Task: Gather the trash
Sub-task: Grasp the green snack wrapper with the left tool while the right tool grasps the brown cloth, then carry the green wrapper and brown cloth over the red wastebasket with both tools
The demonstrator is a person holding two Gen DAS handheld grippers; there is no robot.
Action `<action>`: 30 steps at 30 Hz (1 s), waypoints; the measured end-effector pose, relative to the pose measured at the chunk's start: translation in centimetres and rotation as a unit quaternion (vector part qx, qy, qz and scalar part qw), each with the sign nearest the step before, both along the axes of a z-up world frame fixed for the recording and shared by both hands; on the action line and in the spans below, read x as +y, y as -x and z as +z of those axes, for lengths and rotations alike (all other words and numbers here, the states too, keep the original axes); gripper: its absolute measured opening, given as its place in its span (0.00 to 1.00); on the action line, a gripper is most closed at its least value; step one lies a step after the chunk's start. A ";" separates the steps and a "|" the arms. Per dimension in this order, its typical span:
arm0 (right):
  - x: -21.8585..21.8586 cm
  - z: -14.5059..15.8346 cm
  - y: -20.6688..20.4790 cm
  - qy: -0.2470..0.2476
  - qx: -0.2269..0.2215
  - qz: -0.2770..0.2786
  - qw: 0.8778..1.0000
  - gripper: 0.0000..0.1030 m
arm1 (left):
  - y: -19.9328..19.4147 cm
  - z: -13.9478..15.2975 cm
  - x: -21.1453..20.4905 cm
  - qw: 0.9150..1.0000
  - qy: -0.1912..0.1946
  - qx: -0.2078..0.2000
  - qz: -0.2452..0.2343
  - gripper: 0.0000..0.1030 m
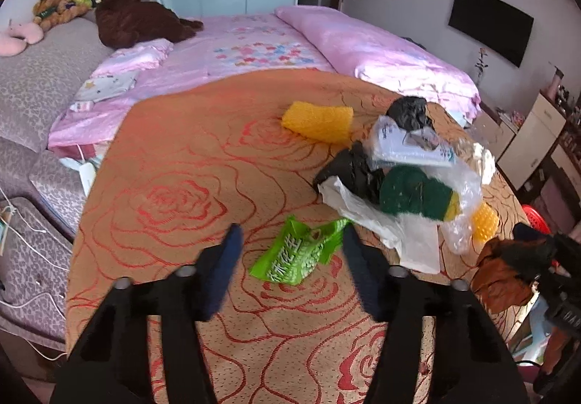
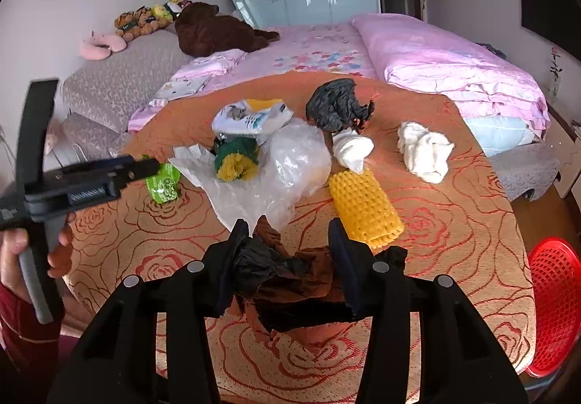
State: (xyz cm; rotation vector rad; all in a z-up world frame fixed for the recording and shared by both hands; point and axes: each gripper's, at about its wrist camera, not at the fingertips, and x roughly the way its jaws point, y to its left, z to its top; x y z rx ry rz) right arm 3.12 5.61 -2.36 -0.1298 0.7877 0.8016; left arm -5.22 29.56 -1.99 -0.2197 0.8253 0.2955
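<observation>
Left gripper spread wide over green snack wrapper; right gripper straddling brown-black crumpled bag, contact unclear; red basket at four o'clock, right view only.

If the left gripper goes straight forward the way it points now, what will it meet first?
Most likely the green snack wrapper, lying on the orange tablecloth between the open fingers of the left gripper. Depth is unclear.

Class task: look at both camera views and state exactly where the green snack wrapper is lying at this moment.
The green snack wrapper lies on the orange rose-patterned cover, between the open left gripper fingers, just short of the white plastic bag.
</observation>
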 end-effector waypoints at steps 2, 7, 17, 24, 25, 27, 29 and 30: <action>-0.5 0.2 -0.2 -0.004 0.001 -0.004 1.000 0.44 | -0.1 -0.4 0.0 1.000 0.002 0.002 -0.005 0.46; -1.3 0.2 -0.7 -0.007 0.007 -0.017 1.000 0.44 | -0.3 -1.2 -0.5 1.000 -0.001 0.010 -0.021 0.29; -2.9 0.5 -1.0 -0.014 0.008 -0.034 0.999 0.44 | 0.3 -0.1 -1.1 0.999 -0.017 0.001 -0.039 0.19; -4.7 1.2 -1.2 -0.023 -0.001 -0.053 0.998 0.44 | 1.5 2.8 -2.0 0.998 -0.034 -0.031 -0.053 0.19; -5.0 1.3 -1.3 -0.024 -0.003 -0.057 0.998 0.44 | 1.6 3.2 -2.2 0.997 -0.037 -0.036 -0.053 0.19; -5.6 1.5 -1.7 -0.025 -0.005 -0.064 0.998 0.44 | 1.8 4.2 -2.6 0.996 -0.038 -0.048 -0.057 0.19; -6.1 1.5 -2.0 -0.026 -0.005 -0.074 0.997 0.44 | 1.6 4.7 -3.3 0.996 -0.041 -0.056 -0.062 0.19; -6.4 1.6 -2.2 -0.026 -0.005 -0.077 0.997 0.44 | 1.5 4.9 -3.7 0.995 -0.042 -0.058 -0.066 0.19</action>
